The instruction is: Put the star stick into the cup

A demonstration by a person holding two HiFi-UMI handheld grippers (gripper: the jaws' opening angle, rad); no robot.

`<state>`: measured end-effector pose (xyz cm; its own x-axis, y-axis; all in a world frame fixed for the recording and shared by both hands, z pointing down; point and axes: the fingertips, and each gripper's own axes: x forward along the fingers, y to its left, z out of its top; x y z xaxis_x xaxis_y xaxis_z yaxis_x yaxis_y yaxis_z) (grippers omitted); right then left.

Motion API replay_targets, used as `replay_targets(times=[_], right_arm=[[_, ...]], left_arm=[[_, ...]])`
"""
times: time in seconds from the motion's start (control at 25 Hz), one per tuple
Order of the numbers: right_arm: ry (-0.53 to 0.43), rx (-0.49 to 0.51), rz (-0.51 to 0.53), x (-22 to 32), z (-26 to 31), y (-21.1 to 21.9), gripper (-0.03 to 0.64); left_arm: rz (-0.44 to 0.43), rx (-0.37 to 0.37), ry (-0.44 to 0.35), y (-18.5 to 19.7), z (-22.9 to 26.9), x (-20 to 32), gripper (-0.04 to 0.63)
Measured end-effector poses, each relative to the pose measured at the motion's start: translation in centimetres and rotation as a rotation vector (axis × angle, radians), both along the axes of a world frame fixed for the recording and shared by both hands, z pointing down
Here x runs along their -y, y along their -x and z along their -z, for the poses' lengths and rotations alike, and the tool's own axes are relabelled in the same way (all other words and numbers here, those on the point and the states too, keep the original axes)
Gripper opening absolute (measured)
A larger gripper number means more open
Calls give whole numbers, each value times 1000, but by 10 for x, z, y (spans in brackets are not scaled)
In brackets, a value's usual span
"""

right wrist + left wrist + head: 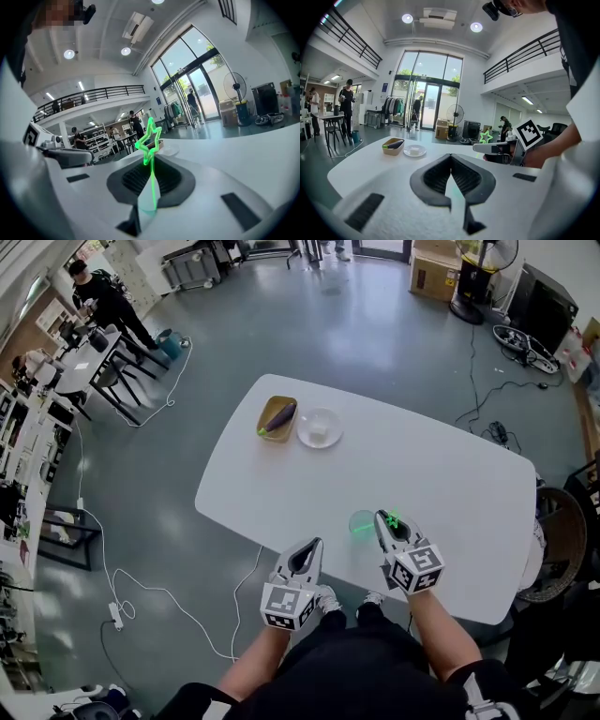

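A green translucent cup stands on the white table near its front edge. My right gripper hovers just to the cup's right, shut on the thin stem of the glowing green star stick. In the right gripper view the star stick rises upright out of the closed jaws of my right gripper; the cup is out of sight there. My left gripper is at the table's front edge left of the cup, jaws together and nothing in them. From my left gripper, the star stick shows to the right.
At the table's far side lie a yellow tray with a dark eggplant and a white plate bearing a pale block. A wicker chair stands off the right end. People, desks and cables lie around on the floor.
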<state>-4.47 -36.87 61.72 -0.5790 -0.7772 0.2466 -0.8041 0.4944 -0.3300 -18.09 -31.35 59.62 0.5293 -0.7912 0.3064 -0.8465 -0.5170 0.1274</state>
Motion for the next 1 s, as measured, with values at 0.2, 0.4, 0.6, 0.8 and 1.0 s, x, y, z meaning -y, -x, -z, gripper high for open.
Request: replay_targets(times=[0.2,0.4,0.6,0.8,1.0], right_arm=[[10,0,14,4,-2,1,86],[2,-33,-21,5,-4,-8,118],[-6,-51,-67,4,-3,-27,167],[-25,-81,-130,2,3,-53,218],[-89,-112,-193,-4,30,-81,219]], left_arm=[[12,6,3,3,2,3,6],[7,4,-3,3,2,5,6],[-2,3,-9,-4,4,5,6],[-11,0,-11,-8,6,6,6],[-25,-9,-29,-14,13,7,6]])
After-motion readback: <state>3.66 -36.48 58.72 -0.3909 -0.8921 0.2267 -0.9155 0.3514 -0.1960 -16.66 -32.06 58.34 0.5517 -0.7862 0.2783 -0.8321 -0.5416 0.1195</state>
